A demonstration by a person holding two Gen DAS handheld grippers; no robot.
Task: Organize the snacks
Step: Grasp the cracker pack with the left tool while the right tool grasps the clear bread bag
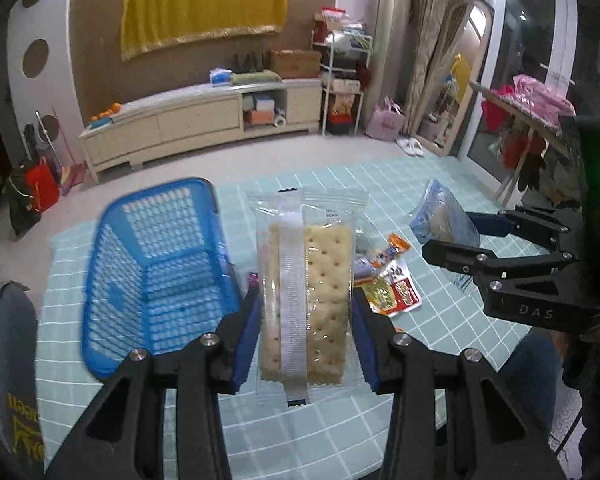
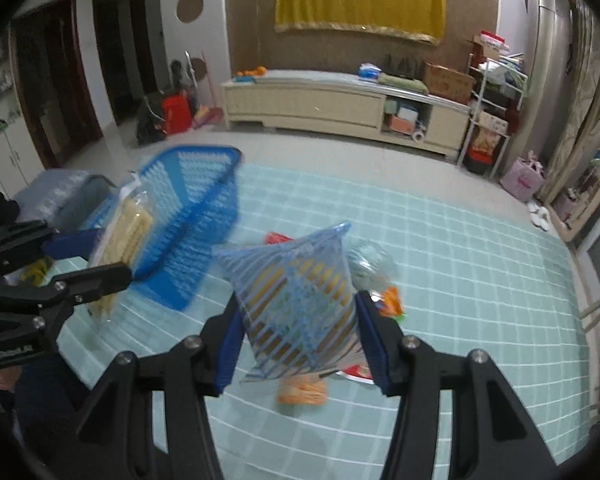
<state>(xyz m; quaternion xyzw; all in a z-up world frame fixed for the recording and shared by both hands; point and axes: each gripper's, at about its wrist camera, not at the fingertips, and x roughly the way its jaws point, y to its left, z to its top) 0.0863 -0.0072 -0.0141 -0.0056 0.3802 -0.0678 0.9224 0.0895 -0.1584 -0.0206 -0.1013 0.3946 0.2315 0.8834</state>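
My left gripper (image 1: 306, 312) is shut on a clear-wrapped cracker pack (image 1: 308, 292) and holds it above the table, just right of the blue plastic basket (image 1: 156, 268). My right gripper (image 2: 300, 320) is shut on a blue-striped snack bag (image 2: 300, 300), held above the table. In the left wrist view the right gripper (image 1: 452, 236) and its bag (image 1: 440, 216) show at the right. In the right wrist view the left gripper (image 2: 96, 256) with the cracker pack (image 2: 120, 248) is at the left, in front of the basket (image 2: 196, 216).
Loose snack packets (image 1: 392, 284) lie on the teal checked tablecloth (image 1: 340, 420) between the grippers; an orange packet (image 2: 302, 392) lies under the right gripper. A grey chair (image 2: 68, 196) stands behind the basket. The table's edges are close on all sides.
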